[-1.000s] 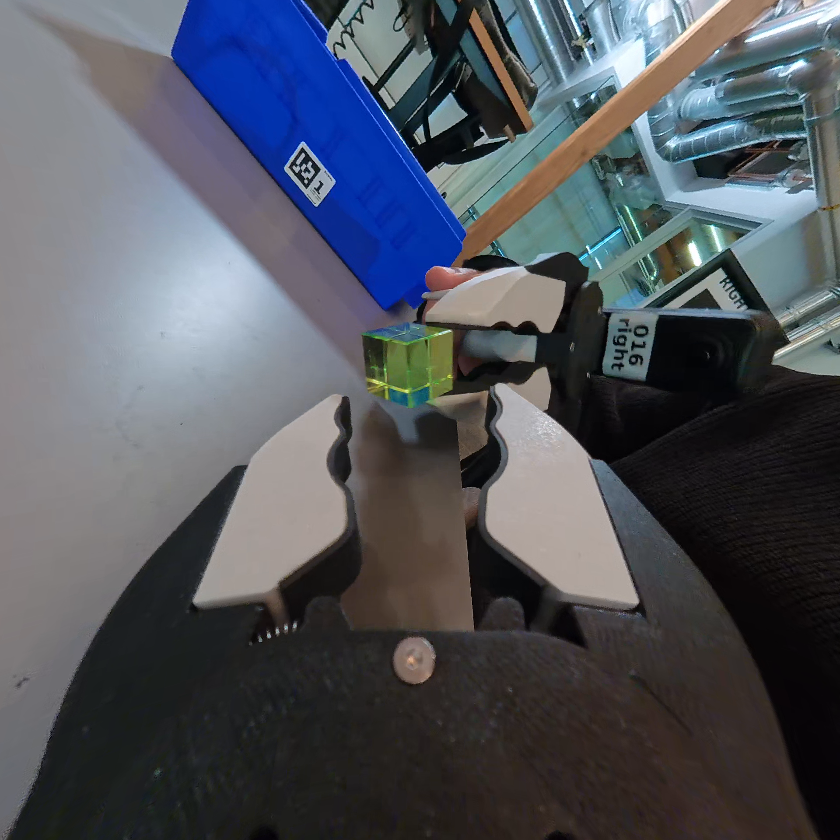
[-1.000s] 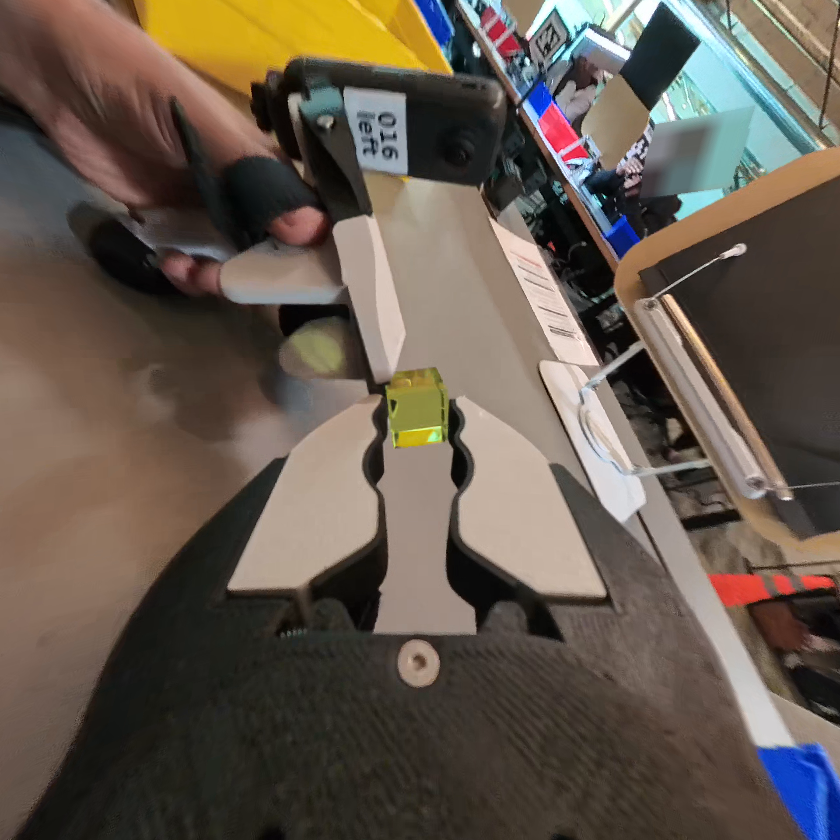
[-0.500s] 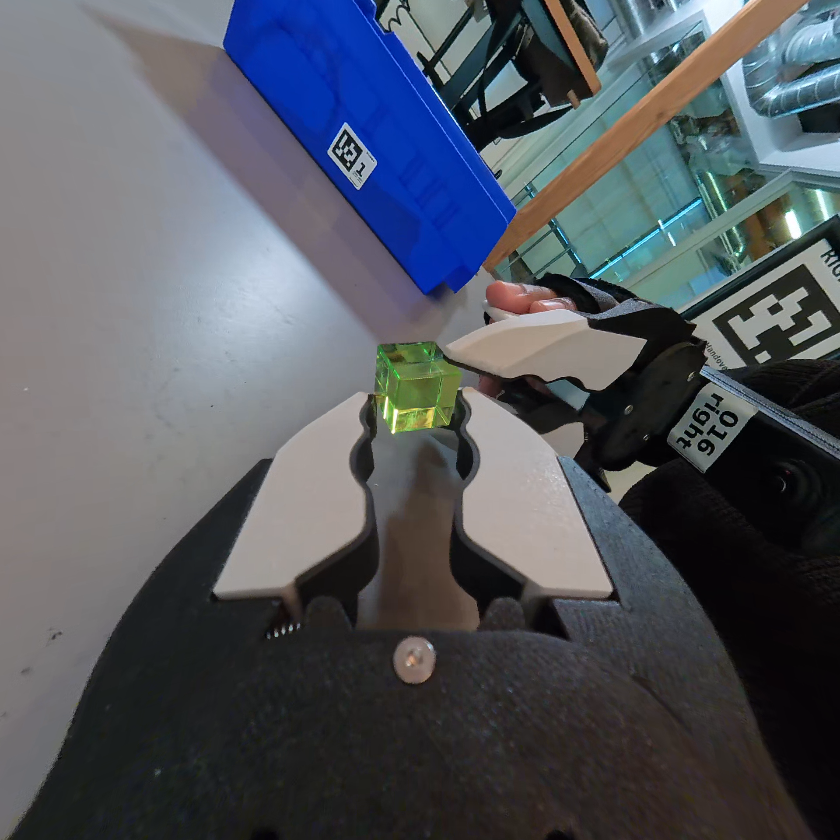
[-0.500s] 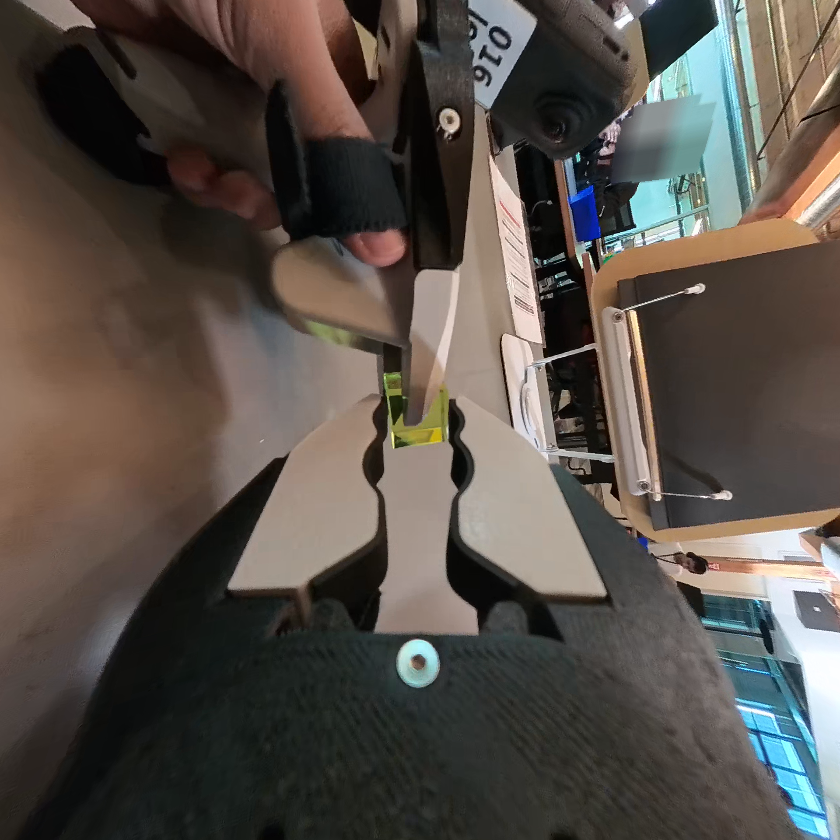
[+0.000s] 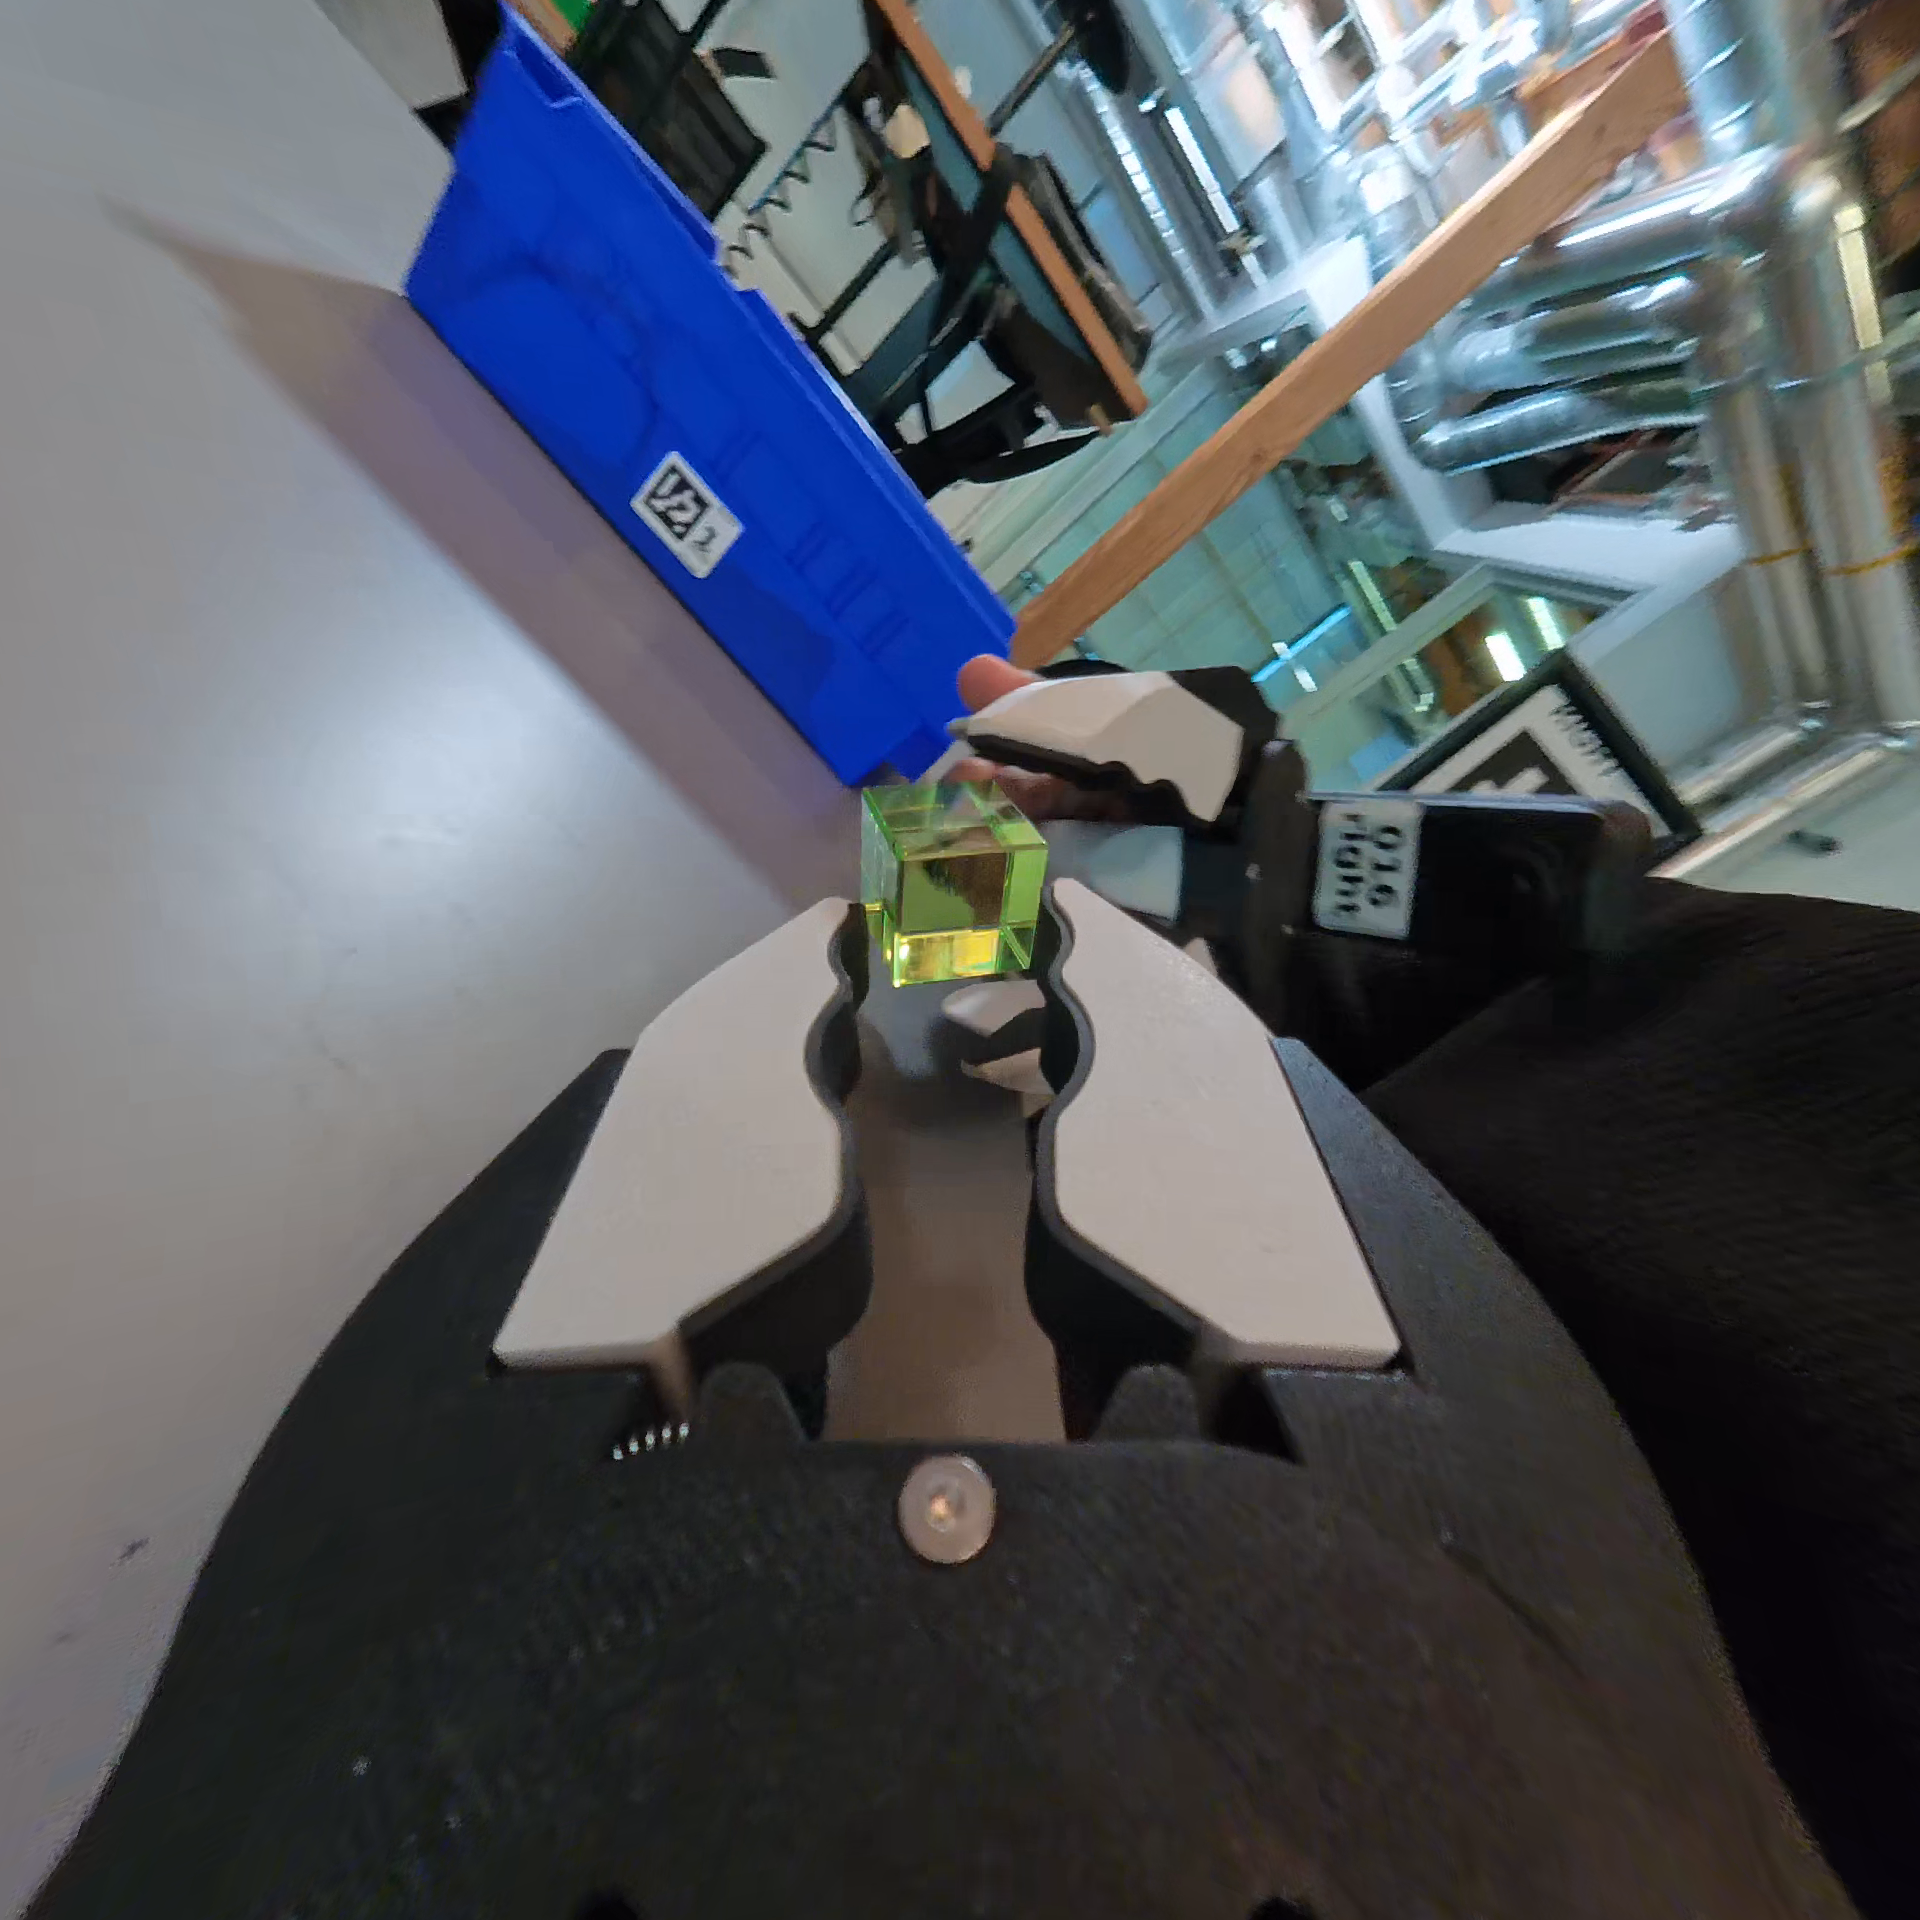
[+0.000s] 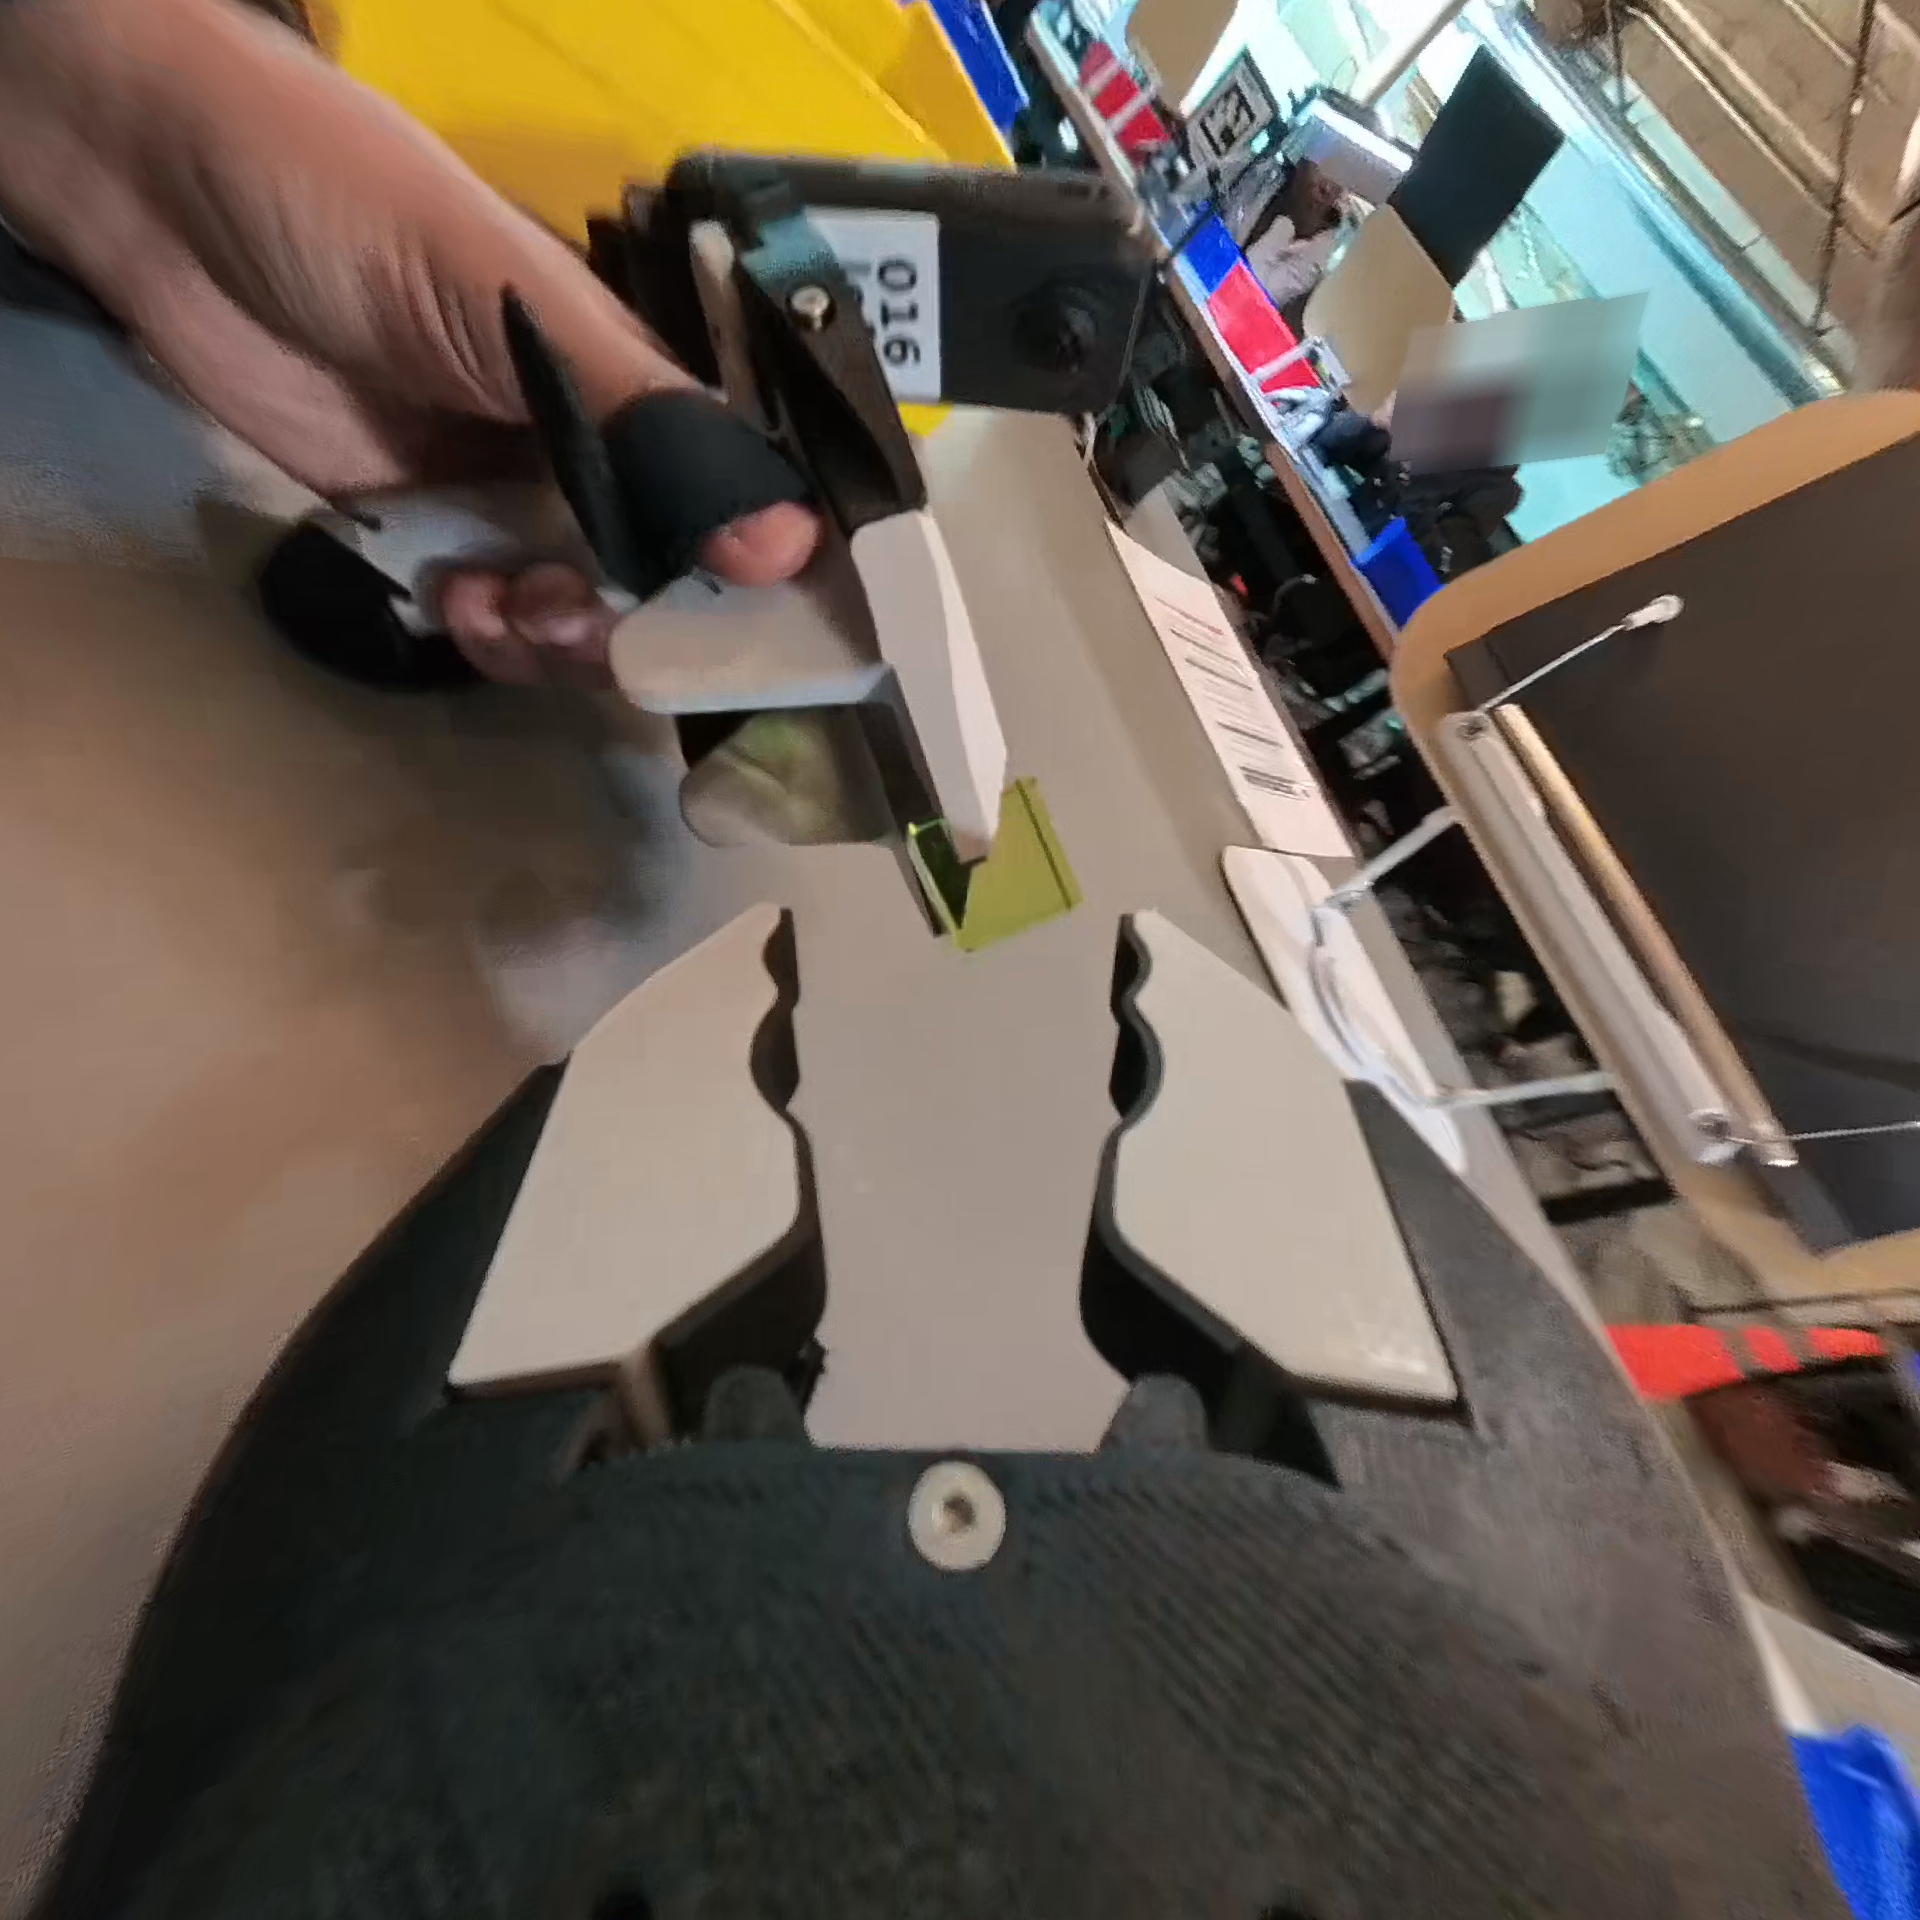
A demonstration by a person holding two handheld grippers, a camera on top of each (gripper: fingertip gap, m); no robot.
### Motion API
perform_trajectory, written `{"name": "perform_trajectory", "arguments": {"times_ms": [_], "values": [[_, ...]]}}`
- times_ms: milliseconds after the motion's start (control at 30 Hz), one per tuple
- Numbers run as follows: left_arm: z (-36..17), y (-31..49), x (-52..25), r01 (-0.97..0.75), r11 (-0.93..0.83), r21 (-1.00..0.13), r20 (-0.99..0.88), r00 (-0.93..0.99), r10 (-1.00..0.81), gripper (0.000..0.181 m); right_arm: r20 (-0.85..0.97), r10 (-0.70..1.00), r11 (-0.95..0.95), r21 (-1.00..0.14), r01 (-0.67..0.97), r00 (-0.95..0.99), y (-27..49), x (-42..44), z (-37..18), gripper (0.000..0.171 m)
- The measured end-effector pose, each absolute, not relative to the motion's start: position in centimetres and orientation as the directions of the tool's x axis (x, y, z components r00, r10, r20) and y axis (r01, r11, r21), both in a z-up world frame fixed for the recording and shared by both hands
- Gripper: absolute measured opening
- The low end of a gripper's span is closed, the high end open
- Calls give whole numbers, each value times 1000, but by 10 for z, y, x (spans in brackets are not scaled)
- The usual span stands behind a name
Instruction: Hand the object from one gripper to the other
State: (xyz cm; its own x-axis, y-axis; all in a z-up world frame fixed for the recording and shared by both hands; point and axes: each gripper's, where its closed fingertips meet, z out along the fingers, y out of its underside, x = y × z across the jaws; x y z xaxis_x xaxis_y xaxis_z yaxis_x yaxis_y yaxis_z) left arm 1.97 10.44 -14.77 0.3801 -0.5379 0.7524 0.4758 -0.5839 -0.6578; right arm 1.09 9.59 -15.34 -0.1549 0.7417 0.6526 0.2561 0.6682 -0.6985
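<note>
a bare grey worktop (image 5: 260,831) fills the left of the left wrist view, with a blue bin (image 5: 665,416) standing at its far edge. at centre, the left claw (image 5: 951,925) is closed on a clear green cube (image 5: 951,894), its two pale fingertips pressing opposite flat faces while the cube is held clear above the worktop. to the right, the right claw (image 5: 1039,790), gripped by a hand, sits just beyond the cube with its fingers parted and nothing between them. in the right wrist view that claw (image 6: 956,935) gapes wide, the cube (image 6: 997,873) a little ahead of its tips and pinched in the left claw (image 6: 945,842). the cube looks rigid, light and glossy, likely acrylic or glass: hard enough not to deform, but slick-faced, so a hold probably wants to land square on two parallel faces near their middles, away from edges and corners, where it could pivot or squirt out. a drop onto the hard surface might chip it.
</note>
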Motion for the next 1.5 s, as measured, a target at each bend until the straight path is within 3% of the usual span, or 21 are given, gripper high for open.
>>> {"name": "perform_trajectory", "arguments": {"times_ms": [167,333,567,1500], "values": [[-124,92,28,518,-646,-560,796,122,-592,33,464,855,495,-864,97,-233,85,17,-135,57],[-106,75,37,480,-721,-499,787,-96,-609,33,372,881,382,-924,-22,-292,77,26,-116,49],[-105,62,55,394,-768,-505,778,-178,-602,34,342,867,335,-939,-85,-362,66,33,-109,36],[-110,61,60,374,-826,-422,807,-261,-530,33,381,839,380,-921,-83,-389,57,33,-113,27]]}}
